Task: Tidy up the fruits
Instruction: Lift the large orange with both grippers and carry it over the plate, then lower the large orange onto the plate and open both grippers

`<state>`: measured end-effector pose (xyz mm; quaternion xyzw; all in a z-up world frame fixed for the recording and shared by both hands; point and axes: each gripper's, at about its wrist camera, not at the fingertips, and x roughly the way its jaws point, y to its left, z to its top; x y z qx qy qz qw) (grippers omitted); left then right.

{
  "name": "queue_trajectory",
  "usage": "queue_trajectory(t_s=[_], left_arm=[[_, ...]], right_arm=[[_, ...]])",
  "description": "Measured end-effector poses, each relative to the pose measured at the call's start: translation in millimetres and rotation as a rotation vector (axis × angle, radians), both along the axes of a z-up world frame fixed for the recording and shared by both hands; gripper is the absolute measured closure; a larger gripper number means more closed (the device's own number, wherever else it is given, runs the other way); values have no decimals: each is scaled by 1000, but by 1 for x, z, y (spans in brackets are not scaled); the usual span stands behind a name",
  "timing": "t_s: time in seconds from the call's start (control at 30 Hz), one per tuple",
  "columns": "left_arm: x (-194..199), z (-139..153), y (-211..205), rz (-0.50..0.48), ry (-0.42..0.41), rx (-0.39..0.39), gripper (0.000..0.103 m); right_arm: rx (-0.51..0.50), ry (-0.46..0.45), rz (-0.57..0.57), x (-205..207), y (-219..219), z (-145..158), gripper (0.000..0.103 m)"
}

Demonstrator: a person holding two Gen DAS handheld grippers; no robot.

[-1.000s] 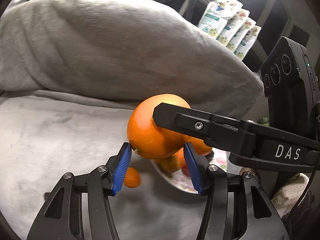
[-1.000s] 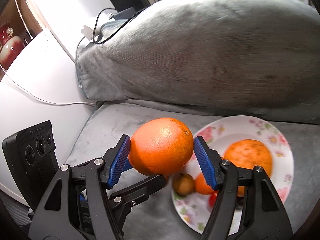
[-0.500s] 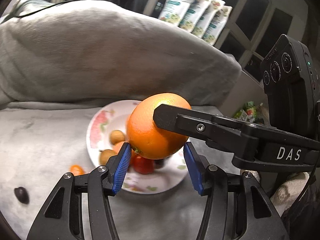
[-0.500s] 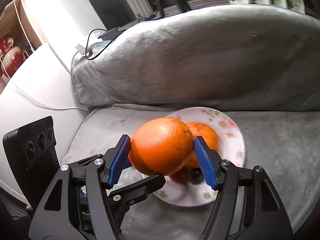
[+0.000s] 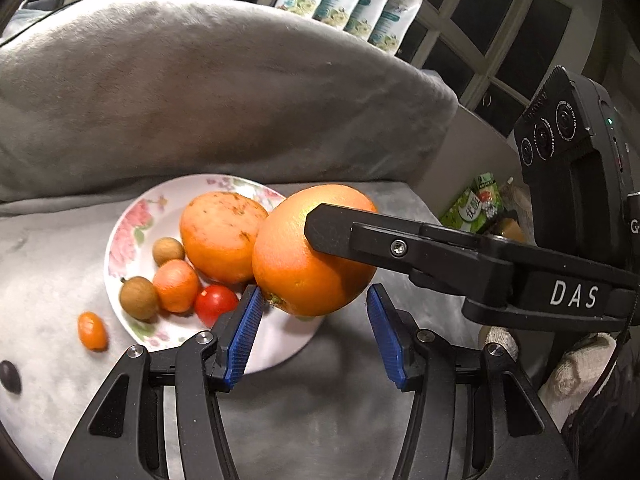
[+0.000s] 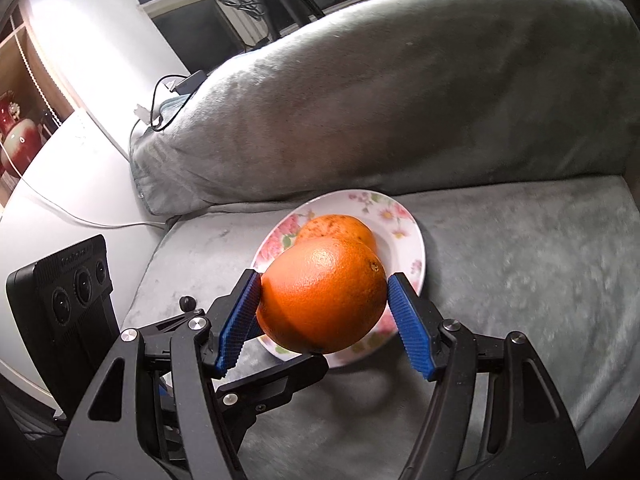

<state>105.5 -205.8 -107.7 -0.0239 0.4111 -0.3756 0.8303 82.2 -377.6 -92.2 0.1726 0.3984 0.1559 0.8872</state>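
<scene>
One orange sits clamped between your right gripper's blue pads, gripped across its widest part, and it hangs in the air over the near edge of the flowered plate. Your left gripper is spread apart and holds nothing; it waits just under and beside the fruit, with its left pad close to the skin, though you cannot tell from the left wrist view whether it touches.

What your next move turns on is this: the plate lies ahead of and below the held orange, away from you, and a second, speckled orange already fills the middle of it, just behind the one you carry. In the left wrist view the two look nearly touching. Small fruits crowd the plate's left side: a small tangerine, a red tomato and two brown longans. A kumquat and a dark fruit lie off the plate on the grey cushion.

So the free room appears to be on the near right of the plate. You probably want to lower the orange there, and your right hand is the one to do it.
</scene>
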Motion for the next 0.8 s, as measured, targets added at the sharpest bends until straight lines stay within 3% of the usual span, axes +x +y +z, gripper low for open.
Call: queue_trajectory(t_s=[0.8], left_arm=[[1, -13, -12, -1, 17, 46, 50]], right_arm=[[50, 58, -9, 3, -3, -19, 34]])
